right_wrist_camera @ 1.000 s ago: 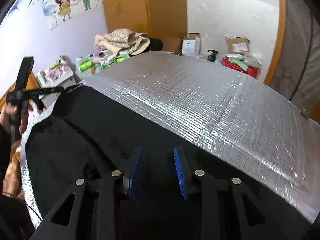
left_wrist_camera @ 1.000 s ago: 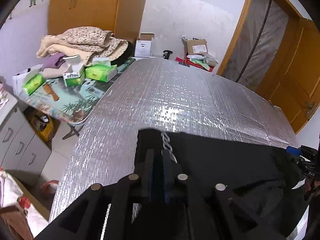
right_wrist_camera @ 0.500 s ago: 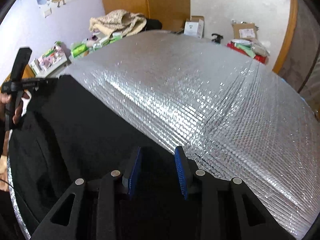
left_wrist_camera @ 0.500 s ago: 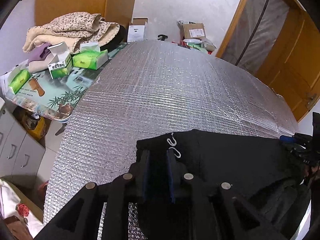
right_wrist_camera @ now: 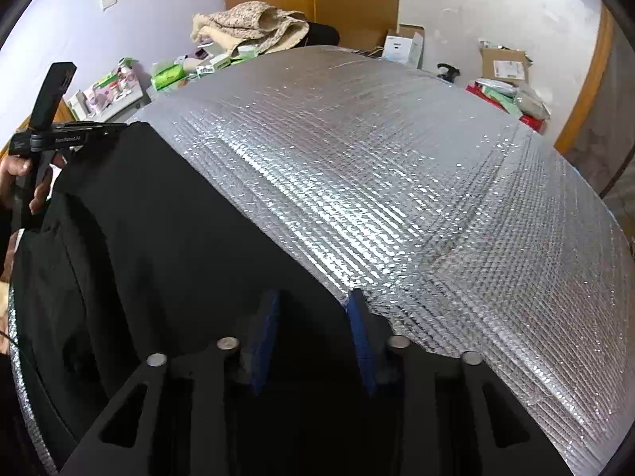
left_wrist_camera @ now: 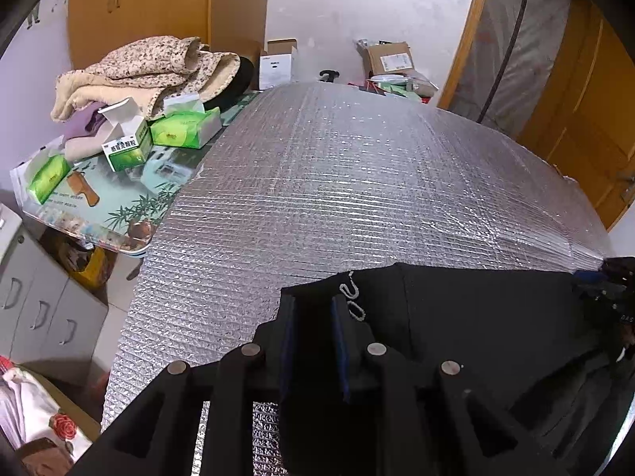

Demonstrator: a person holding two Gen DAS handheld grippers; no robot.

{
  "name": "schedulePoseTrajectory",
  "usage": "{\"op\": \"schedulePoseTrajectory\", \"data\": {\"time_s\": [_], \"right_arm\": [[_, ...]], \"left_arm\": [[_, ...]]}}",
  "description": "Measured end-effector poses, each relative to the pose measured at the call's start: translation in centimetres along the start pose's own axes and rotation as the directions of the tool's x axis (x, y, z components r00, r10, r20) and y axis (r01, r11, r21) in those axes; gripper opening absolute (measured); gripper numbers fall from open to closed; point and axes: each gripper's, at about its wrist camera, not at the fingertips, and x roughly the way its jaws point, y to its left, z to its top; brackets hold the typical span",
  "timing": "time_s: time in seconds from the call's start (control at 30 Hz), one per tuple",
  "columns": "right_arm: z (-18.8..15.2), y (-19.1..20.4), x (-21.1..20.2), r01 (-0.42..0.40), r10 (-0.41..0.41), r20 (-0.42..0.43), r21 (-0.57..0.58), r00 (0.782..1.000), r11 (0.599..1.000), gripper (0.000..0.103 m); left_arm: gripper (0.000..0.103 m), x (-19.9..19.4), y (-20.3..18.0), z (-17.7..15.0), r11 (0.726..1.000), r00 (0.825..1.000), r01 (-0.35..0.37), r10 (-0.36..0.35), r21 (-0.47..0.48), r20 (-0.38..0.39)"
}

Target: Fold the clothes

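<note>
On the silver quilted foil mat (left_wrist_camera: 357, 182), a black garment (right_wrist_camera: 166, 246) lies flat, its far corners between the opening left gripper (left_wrist_camera: 313, 309) and the closing right gripper (right_wrist_camera: 313, 305), both parted.

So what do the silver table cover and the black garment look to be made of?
Silver table cover: probably foil-faced insulation sheet, shiny, with a fine embossed grid and bright glints. Black garment: soft matte fabric, likely knit or jersey, draping in loose folds; the exact weave is too dark to tell.
</note>
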Motion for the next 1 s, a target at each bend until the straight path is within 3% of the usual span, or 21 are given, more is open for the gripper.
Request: {"op": "schedulePoseTrajectory", "data": {"time_s": [0.03, 0.1, 0.13, 0.3, 0.63, 0.7, 0.77, 0.83, 0.87, 1.0], "right_arm": [[0.0, 0.2, 0.0, -0.011, 0.011, 0.002, -0.008, 1.0, 1.0, 0.008], [0.1, 0.8, 0.0, 0.017, -0.017, 0.007, -0.026, 1.0, 1.0, 0.005], [0.2, 0.8, 0.0, 0.026, -0.026, 0.008, -0.025, 1.0, 0.999, 0.005], [1.3, 0.4, -1.0, 0.1, -0.1, 0.058, 0.0, 0.993, 0.995, 0.004], [5.1, -1.2, -3.0, 0.233, -0.24, 0.185, 0.063, 0.953, 0.971, 0.004], [5.5, -1.7, -2.6, 0.243, -0.255, 0.181, 0.082, 0.95, 0.966, 0.004], [5.6, -2.3, -1.7, 0.252, -0.267, 0.167, 0.106, 0.949, 0.962, 0.005], [5.5, -3.3, 0.2, 0.22, -0.232, 0.091, 0.129, 0.968, 0.967, 0.006], [5.4, -3.8, 1.0, 0.212, -0.222, 0.055, 0.147, 0.973, 0.966, 0.006], [4.8, -4.2, -0.3, 0.191, -0.213, 0.087, 0.21, 0.973, 0.959, 0.02]], "left_arm": [[0.018, -0.1, -0.3, 0.0, 1.0, 1.0, -0.015, 0.015, 0.019, 0.002], [0.004, -0.2, -0.8, 0.0, 0.999, 1.0, -0.03, 0.03, 0.038, 0.004], [0.001, -0.2, -0.9, 0.0, 0.999, 0.999, -0.034, 0.034, 0.042, 0.006], [0.001, -1.1, -0.9, 1.4, 0.998, 0.996, -0.052, 0.049, 0.032, 0.072], [0.001, -1.3, -1.9, 5.9, 0.996, 0.976, -0.065, 0.052, 0.055, 0.212], [0.001, 0.2, -2.0, 6.2, 0.995, 0.977, -0.08, 0.066, 0.064, 0.203], [0.001, 2.5, -1.9, 6.2, 0.996, 0.989, -0.067, 0.058, 0.062, 0.138], [0.001, 4.2, -1.5, 5.9, 0.998, 0.996, -0.049, 0.045, 0.049, 0.082], [0.001, 4.3, -1.3, 5.7, 0.998, 0.996, -0.041, 0.037, 0.042, 0.081], [0.002, 1.4, 0.4, 5.2, 0.998, 0.993, 0.049, -0.044, -0.044, 0.113]]}}
